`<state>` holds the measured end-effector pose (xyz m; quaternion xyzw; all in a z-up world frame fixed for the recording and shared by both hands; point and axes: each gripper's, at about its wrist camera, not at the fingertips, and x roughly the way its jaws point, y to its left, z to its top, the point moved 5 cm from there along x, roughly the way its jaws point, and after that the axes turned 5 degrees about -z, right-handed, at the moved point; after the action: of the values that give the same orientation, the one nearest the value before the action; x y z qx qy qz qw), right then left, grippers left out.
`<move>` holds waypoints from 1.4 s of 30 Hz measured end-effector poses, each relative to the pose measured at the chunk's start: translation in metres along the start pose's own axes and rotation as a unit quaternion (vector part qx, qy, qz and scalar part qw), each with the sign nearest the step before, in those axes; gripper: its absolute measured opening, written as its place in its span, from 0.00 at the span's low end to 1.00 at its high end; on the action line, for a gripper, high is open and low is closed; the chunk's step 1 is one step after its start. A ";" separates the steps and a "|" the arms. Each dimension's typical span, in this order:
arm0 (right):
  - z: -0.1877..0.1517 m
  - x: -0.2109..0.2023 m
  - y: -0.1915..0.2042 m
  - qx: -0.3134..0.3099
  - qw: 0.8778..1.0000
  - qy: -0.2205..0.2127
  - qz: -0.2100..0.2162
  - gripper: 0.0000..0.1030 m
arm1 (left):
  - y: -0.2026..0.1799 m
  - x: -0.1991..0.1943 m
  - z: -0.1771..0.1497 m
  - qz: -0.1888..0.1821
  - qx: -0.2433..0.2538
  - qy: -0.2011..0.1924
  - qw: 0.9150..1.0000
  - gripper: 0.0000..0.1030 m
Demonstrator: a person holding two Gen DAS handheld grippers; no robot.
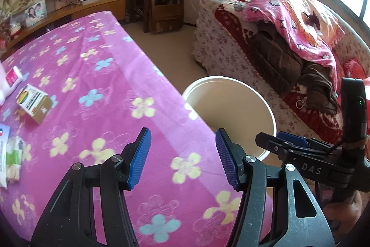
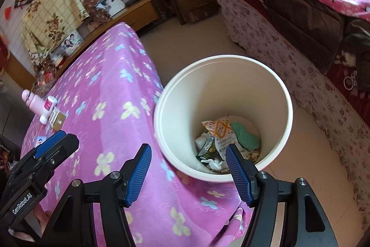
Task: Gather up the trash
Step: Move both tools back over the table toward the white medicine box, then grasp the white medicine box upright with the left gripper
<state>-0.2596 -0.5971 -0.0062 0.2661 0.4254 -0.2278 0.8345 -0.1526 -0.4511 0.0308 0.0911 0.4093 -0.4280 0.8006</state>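
Black "DAS" right tongs [image 1: 289, 142] gape beside "GenRobot.AI" left tongs [image 2: 53, 145]

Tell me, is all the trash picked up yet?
Not yet. Some is done: wrappers and crumpled paper already lie in the white bin. Nothing is in hand: the left gripper and right gripper are both open and empty. Left on the pink blanket: a small box, a white bottle and a tissue pack.
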 end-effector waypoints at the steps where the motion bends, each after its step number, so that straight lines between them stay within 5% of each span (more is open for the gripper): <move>1: 0.000 -0.001 0.003 -0.004 1.000 -0.002 0.000 0.62 | 0.003 -0.003 -0.001 0.002 -0.002 -0.002 1.000 0.55; 28: -0.041 0.001 0.154 -0.122 0.991 0.012 0.055 0.63 | 0.147 -0.090 -0.049 0.097 -0.101 -0.019 0.990 0.55; 42: -0.064 0.017 0.224 -0.177 0.980 0.039 0.086 0.63 | 0.288 -0.133 -0.068 0.200 -0.184 0.014 0.962 0.55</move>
<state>-0.1525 -0.3894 0.0038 0.1588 0.4664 -0.0661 0.8677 -0.0124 -0.1587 0.0254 0.0281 0.4655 -0.1753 0.8671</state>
